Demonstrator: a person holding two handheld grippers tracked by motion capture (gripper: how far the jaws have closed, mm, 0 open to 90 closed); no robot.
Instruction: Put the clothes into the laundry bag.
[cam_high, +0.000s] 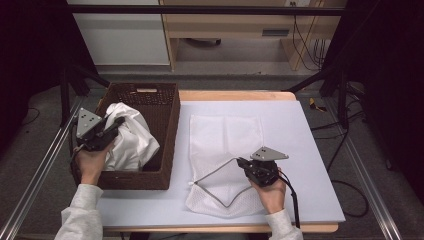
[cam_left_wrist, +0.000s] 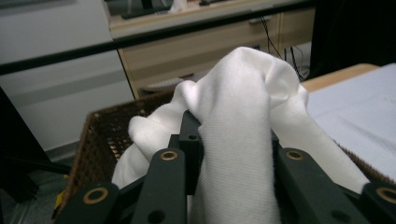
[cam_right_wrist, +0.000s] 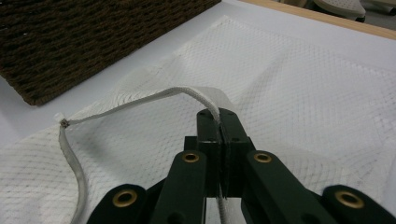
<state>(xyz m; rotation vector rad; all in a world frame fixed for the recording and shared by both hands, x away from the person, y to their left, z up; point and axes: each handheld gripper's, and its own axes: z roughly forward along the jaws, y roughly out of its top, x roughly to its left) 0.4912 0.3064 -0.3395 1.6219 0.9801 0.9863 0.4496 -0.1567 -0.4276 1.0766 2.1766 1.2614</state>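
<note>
A white mesh laundry bag (cam_high: 225, 150) lies flat on the white table cover, its mouth toward me. My right gripper (cam_high: 243, 163) is shut on the bag's zipper edge (cam_right_wrist: 140, 100), holding the top layer up so the mouth gapes. In the right gripper view the jaws pinch that grey-white edge at my right gripper (cam_right_wrist: 217, 116). A white garment (cam_high: 131, 135) bulges out of the brown wicker basket (cam_high: 167, 107) at the left. My left gripper (cam_high: 119, 122) is shut on a fold of the white garment (cam_left_wrist: 243, 116), which drapes over the jaws.
The basket's dark woven wall (cam_right_wrist: 84, 42) stands close to the left of the bag. The table's wooden edge (cam_high: 235, 95) runs along the back. Black frame bars and cables surround the table; bare white cover (cam_high: 310, 150) lies to the right of the bag.
</note>
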